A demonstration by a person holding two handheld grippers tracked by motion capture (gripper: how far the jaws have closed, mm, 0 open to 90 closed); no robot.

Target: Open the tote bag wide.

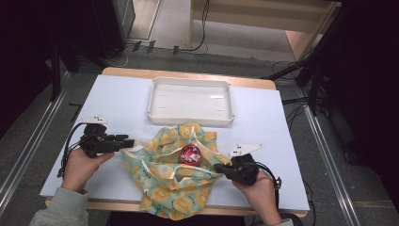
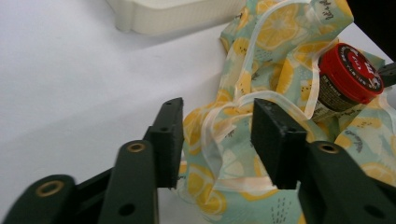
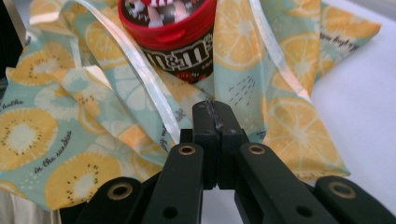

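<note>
Centrally, white table (image 1: 122, 101), tray (image 1: 190, 100), grey floor (image 1: 28, 141)

Open white tabletop (image 1: 122, 101) left of the tray (image 1: 190, 100), free for passage. Near-centre taken up by crumpled fruit-print bag (image 1: 174, 183) around red-lidded M&M's tub (image 1: 190, 154). Narrow bare strip between bag and tray. Bare right edge too.

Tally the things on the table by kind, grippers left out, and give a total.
White tray: 1
Fruit-print cloth bag: 1
Red-lidded candy tub: 1
Total: 3
</note>
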